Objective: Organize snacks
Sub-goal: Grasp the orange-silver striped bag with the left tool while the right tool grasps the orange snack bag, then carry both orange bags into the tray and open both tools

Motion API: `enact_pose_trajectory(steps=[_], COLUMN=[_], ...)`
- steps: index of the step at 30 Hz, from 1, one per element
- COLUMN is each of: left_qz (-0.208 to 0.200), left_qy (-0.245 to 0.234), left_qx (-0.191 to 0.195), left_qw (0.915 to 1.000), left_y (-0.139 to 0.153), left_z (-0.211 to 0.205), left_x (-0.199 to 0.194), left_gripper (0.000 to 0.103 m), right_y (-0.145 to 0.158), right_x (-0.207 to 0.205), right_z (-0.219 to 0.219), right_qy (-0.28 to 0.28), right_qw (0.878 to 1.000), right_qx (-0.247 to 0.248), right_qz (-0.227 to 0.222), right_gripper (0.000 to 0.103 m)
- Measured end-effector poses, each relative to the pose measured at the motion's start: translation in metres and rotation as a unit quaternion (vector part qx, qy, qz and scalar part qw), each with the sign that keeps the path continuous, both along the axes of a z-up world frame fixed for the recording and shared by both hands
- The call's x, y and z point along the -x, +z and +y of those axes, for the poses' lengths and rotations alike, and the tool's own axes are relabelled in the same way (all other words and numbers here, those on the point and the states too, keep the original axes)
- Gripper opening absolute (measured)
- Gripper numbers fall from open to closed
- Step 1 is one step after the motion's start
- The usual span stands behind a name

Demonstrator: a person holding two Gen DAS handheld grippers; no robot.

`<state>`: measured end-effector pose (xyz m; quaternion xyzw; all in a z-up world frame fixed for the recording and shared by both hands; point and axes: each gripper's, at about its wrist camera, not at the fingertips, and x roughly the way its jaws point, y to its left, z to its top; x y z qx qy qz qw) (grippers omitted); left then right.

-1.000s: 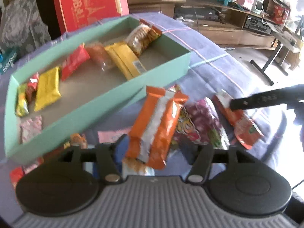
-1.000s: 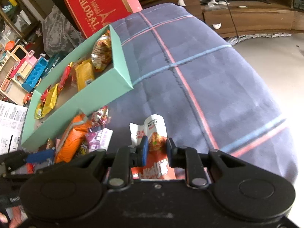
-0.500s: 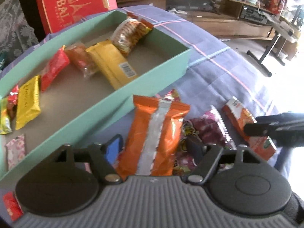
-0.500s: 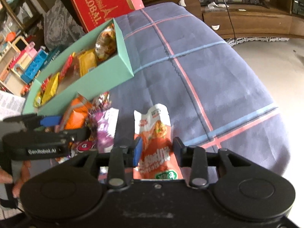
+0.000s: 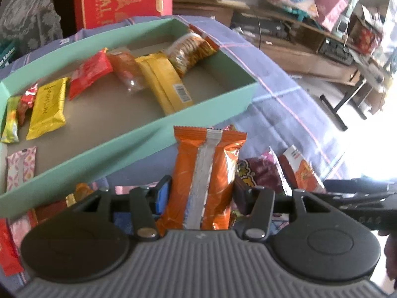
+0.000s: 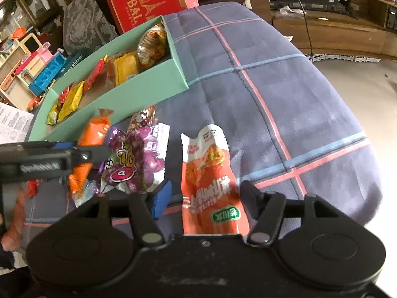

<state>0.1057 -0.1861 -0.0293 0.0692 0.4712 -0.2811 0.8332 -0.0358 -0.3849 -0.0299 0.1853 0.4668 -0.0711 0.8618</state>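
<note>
Beside the green tray point(image 5: 203, 109), the left gripper point(image 5: 202, 193) has just closed onto the orange pack point(image 5: 206, 173), ready for boxing. The right gripper point(image 6: 206, 196) has just opened, leaving its red pouch point(image 6: 211, 173) loose on the cloth point(image 6: 285, 87).

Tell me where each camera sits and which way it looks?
Left wrist: on the left gripper, looking down along it at the orange foil packet between its fingers and the mint-green cardboard box.
Right wrist: on the right gripper, looking down at the red-orange pouch on the blue checked cloth; a hand shows lower left.
Both share the box, packet and pouch.
</note>
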Motion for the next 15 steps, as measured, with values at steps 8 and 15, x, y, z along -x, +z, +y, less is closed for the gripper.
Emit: enact_pose_trajectory(steps=[8,15], left_qz=[0.004,0.009], left_qy=[0.025,0.047], left_qx=[0.012,0.019], left_qw=[0.9996,0.9987], left_y=[0.005,0.004], left_z=[0.020,0.036], left_x=[0.006,0.009], left_gripper=[0.051,0.051], right_y=[-0.006,-0.006], right_x=[-0.006,-0.013], right_z=[0.027,0.039], right_qy=[0.037,0.054], right_qw=[0.996,0.989], right_qx=[0.080,0.137], right_qz=[0.003,-0.002], right_gripper=[0.064,0.029])
